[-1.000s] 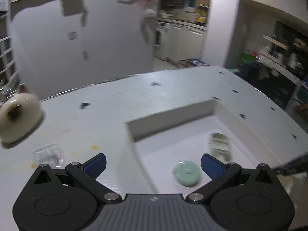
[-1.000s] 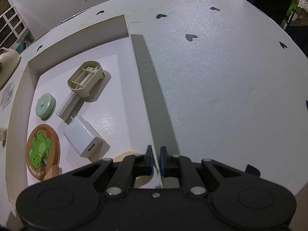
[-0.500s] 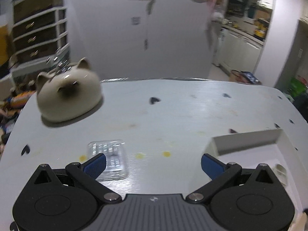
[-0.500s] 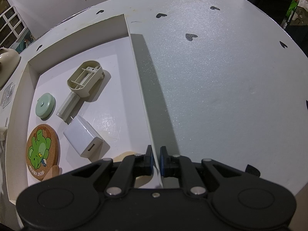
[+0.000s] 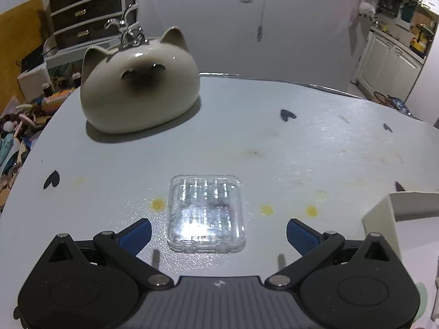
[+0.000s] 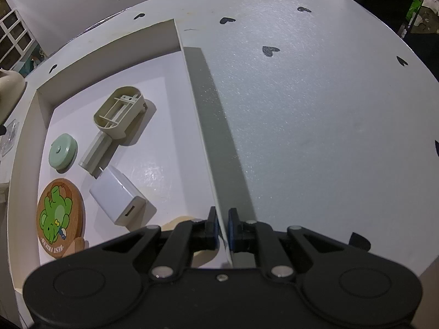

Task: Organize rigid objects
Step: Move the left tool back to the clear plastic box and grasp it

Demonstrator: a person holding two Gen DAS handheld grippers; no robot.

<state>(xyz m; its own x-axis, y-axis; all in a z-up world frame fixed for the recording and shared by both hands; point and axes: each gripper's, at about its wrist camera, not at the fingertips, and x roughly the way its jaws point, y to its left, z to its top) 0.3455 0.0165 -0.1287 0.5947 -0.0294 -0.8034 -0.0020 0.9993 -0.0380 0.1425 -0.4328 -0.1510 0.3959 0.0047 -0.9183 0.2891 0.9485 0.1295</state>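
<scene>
Left gripper spread wide, blue-padded fingers apart with nothing between them touching, low over the pale grey tabletop with black heart marks. Clear rectangular plastic case lies flat on the table between the two spread fingers, slightly ahead of the tips, not touched by either. Small yellow stains on the table just left and right of the case. Glossy cream ceramic cat-head figure with dark muzzle sits further back on the left, well apart from the case. Corner of the white shallow cardboard tray shows at the right edge of the left wrist view, near the right finger. Right gripper clenched on the thin right wall of the same tray, one pad on the inside, one on the outside. Inside the tray: beige plastic oval frame with a stubby handle near the middle, pale green round disc just left of its handle, white square USB charger block touching or just beside the handle end, round cork coaster printed with a green cartoon animal at the near left, just beside the charger. A tan rounded thing is mostly hidden behind the right gripper body, can't tell what it is. The clear case also shows faintly at the far left edge of the right wrist view, outside the tray.
</scene>
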